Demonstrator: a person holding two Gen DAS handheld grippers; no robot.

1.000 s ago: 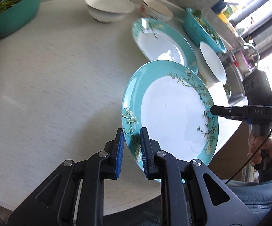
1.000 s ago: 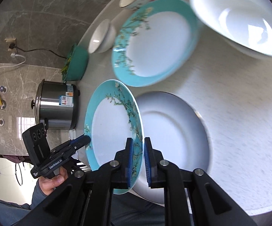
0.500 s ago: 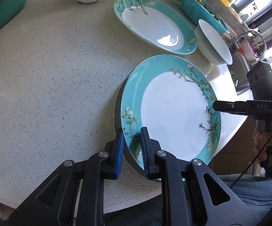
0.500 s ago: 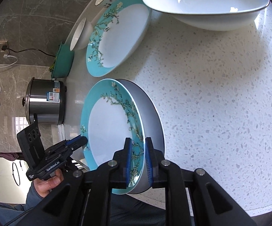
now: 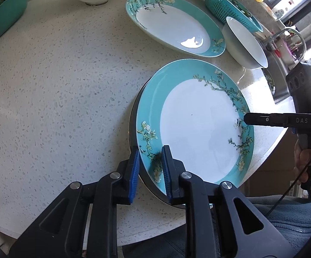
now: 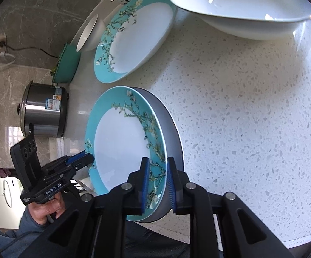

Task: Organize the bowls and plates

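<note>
Black hand-held gripper (image 5: 149,169) with blue ribbed pads (image 5: 133,172) and silver screws.

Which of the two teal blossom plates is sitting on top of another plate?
The near teal plate between both grippers; a grey plate lies under it. The far teal plate rests directly on the counter.

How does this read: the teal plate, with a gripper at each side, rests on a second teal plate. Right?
Not quite. The plate underneath is a plain white plate, not teal; the right wrist view shows its rim. The teal plate does rest on it, with the left gripper and right gripper at opposite sides.
</note>
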